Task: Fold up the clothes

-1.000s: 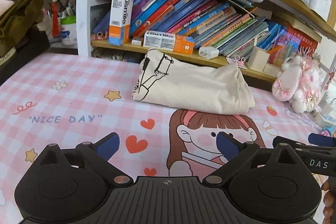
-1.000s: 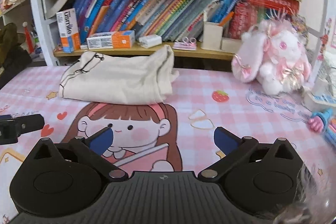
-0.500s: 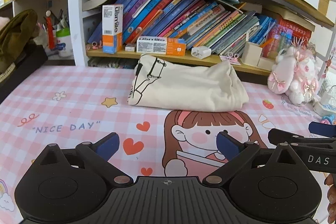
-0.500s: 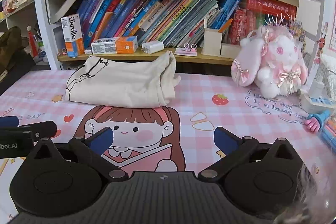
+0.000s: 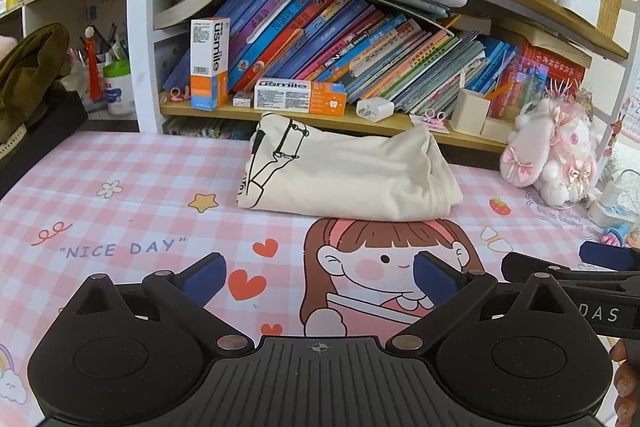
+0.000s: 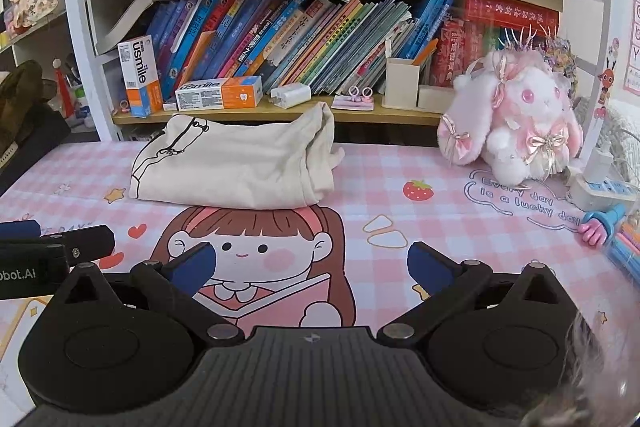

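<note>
- Big pink checked mat spread over the whole table, with a cartoon girl drawn in the middle.
- Tall bookshelf standing behind the mat, packed with leaning books.
- Cream folded shirt lying at the back of the mat, just above the cartoon girl's hair and right in front of the bottom shelf.
- Well ahead of both claws, not touching either one.
- Left gripper low over the mat, blue pads spread wide apart, nothing between them.
- Right gripper the same: wide apart, holding nothing.
- Fluffy pink bunny sitting to the right of the shirt.
- Small cream pen box on the bottom shelf with an orange pencil poking out.
- Two orange and white toothpaste boxes on that shelf too, one upright, one lying flat.
</note>
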Demonstrator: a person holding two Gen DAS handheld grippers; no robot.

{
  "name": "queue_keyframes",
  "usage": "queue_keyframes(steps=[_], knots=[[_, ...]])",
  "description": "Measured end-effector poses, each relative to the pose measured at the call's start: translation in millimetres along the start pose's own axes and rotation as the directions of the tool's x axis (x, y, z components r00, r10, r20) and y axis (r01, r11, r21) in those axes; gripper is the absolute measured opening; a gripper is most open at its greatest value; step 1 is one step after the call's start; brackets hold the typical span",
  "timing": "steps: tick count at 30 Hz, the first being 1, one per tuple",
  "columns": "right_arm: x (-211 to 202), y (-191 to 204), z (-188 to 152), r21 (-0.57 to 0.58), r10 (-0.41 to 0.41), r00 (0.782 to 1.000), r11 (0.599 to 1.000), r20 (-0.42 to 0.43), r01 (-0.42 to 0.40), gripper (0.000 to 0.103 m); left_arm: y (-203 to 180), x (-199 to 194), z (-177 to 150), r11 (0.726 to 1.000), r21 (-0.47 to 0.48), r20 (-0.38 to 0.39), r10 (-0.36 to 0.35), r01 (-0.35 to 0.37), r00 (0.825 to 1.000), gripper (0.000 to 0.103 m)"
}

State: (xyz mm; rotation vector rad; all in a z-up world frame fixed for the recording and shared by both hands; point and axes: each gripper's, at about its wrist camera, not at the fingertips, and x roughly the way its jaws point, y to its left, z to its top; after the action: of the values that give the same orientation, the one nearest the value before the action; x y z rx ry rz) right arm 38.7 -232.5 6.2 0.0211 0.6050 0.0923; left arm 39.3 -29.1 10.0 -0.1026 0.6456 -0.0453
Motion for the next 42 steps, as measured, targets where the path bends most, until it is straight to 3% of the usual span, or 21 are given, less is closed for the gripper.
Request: queue_keyframes(steps=[42], knots=[[-2.0, -2.2, -2.2, 0.028, 0.008, 1.000, 1.000, -0.012, -0.008, 0.103, -1.1, -2.4, -4.1, 1.000, -0.006, -0.008, -0.005, 0.005, 1.000, 0.101]])
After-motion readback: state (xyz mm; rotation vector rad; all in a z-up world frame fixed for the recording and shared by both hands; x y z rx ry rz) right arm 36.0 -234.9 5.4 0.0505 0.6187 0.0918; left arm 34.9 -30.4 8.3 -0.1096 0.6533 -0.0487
